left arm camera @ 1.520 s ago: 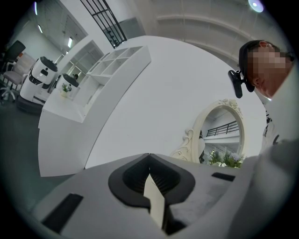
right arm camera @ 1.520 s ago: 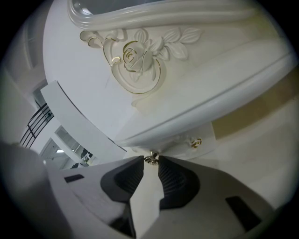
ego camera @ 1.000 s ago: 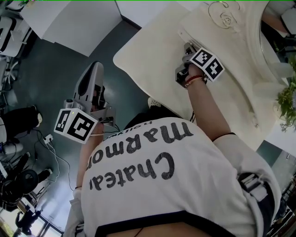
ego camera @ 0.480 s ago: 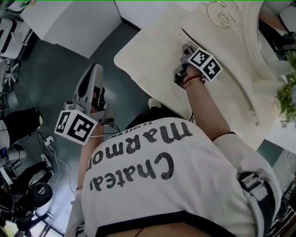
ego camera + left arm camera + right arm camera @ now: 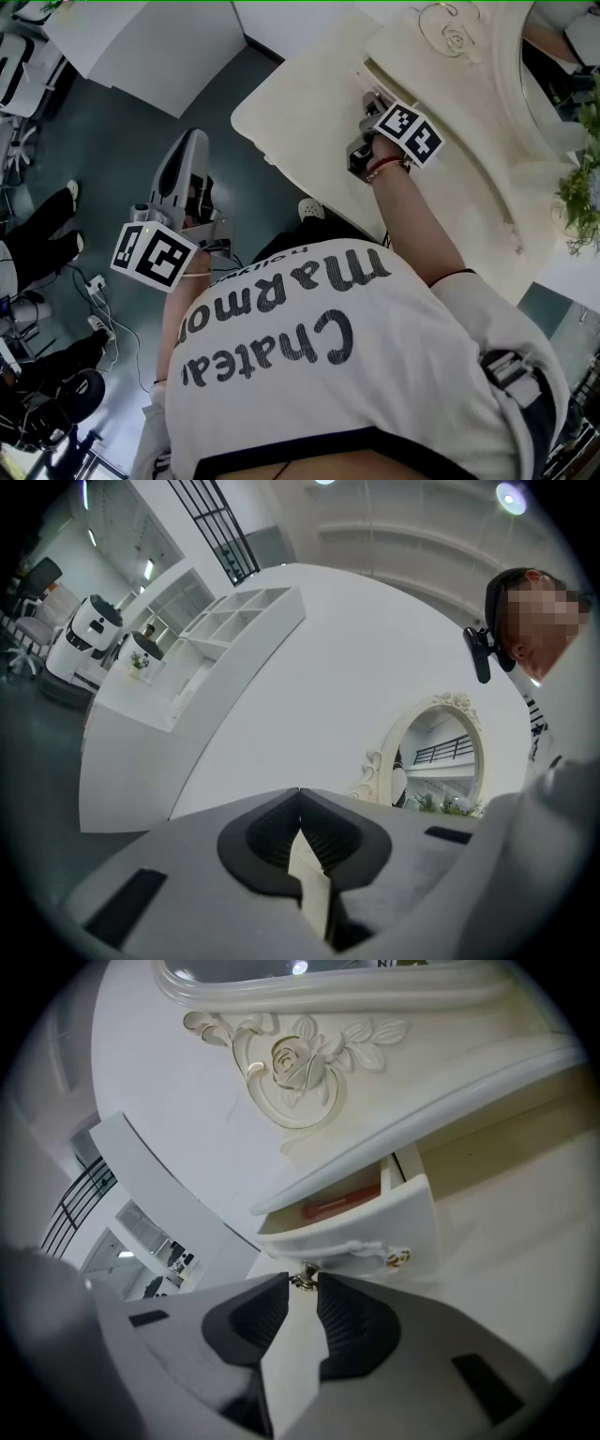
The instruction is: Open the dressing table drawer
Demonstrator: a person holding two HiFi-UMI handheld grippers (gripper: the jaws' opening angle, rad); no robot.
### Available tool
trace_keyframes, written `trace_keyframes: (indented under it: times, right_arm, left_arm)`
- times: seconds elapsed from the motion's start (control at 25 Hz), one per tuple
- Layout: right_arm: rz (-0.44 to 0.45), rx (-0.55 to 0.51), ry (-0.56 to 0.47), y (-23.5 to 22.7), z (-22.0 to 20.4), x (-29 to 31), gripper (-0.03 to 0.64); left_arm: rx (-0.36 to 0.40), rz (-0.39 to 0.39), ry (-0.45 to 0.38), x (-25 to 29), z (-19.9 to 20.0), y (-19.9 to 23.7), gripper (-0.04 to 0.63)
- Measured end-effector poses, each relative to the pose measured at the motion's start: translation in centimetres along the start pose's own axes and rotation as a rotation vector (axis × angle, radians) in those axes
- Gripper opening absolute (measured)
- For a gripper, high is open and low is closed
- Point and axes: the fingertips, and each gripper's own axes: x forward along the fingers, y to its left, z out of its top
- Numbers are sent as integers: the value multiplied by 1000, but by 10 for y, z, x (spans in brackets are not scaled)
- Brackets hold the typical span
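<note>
Drawer [image 5: 375, 81] is coming out. In the head view, the dark gap between it and the table is showing wider than a second ago, and the right gripper [image 5: 373, 101] with its marker cube is sitting a little further out from the table than before. I judge the pull to be under way with the drawer only part of the way out, so more travel along the same line is probably needed. The left gripper [image 5: 190, 141] is hanging well apart from the table, over the floor, and is not sharing in the work.

In the left gripper view, the left gripper [image 5: 299, 799] is pointing across the room toward a mirror [image 5: 436, 752]. Its jaws are clenched tip to tip, with nothing lying between them.

In the right gripper view, the drawer [image 5: 361, 1232] is standing slightly proud under the table's top edge [image 5: 450, 1101], and a red thing [image 5: 330, 1207] is showing in the slot above the drawer's front. The right gripper [image 5: 302, 1283] is pinching the small knob [image 5: 302, 1277] at the front's lower edge: the jaws are standing only narrowly apart, with their tips pressing on the knob from both sides. A second knob [image 5: 398, 1258] is sitting untouched just to the right. The hold is slight, so a jerk could be slipping the tips off the knob.
</note>
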Motion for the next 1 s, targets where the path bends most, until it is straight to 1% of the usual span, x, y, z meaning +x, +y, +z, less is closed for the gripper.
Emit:
trace_keyframes:
  times: [1.0]
  right_arm:
    - [1,-8,-1,0,-9,-6,107]
  left_arm:
    - [-9,-10,-8,-9,0,-1,23]
